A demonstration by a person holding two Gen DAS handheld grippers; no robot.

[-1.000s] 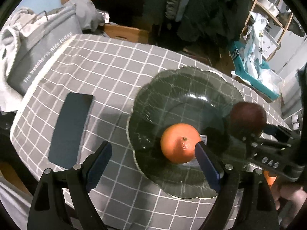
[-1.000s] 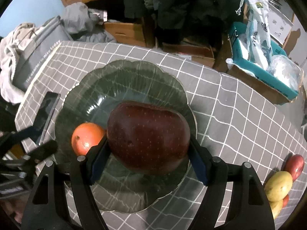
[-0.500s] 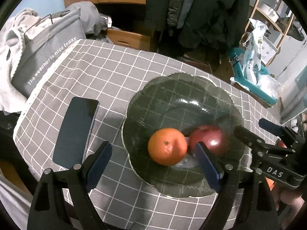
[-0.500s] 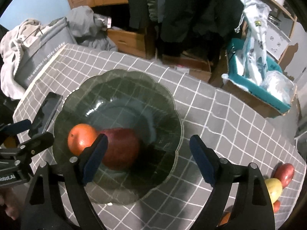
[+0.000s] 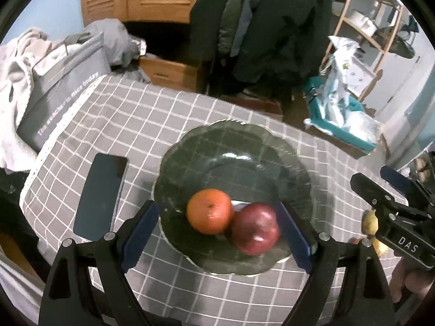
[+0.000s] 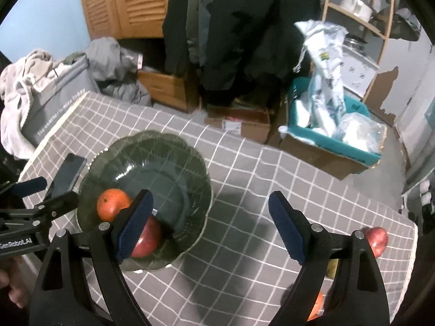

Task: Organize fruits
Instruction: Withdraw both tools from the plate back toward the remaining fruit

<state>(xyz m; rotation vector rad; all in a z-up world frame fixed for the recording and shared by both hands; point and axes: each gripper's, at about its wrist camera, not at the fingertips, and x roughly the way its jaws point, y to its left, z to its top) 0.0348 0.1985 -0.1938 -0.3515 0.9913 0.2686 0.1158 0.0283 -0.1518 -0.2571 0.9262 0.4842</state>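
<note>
A dark green scalloped plate (image 5: 233, 135) (image 6: 152, 146) sits on the grey checked tablecloth. In it an orange (image 5: 210, 212) (image 6: 112, 203) and a dark red apple (image 5: 255, 229) (image 6: 148, 240) lie touching. My left gripper (image 5: 217, 225) (image 6: 51, 191) hangs open above the plate's near side, and its pads touch neither fruit. My right gripper (image 6: 210, 203) (image 5: 373, 175) is open and empty, raised over the cloth just right of the plate. More fruit lies at the table's right end: a red apple (image 6: 376, 240), a yellow fruit (image 6: 333, 267) (image 5: 369, 222) and an orange one (image 6: 316, 305).
A dark phone (image 5: 102, 198) (image 6: 68, 174) lies left of the plate. A grey bag (image 5: 62, 89) with clothes stands past the table's left edge. A teal box (image 6: 334, 141) of plastic bags sits on the floor behind. Bare cloth lies between the plate and the fruit pile.
My right gripper opened and let the dark red apple down into the plate beside the orange, then rose and drew back to the right. My left gripper rose a little.
</note>
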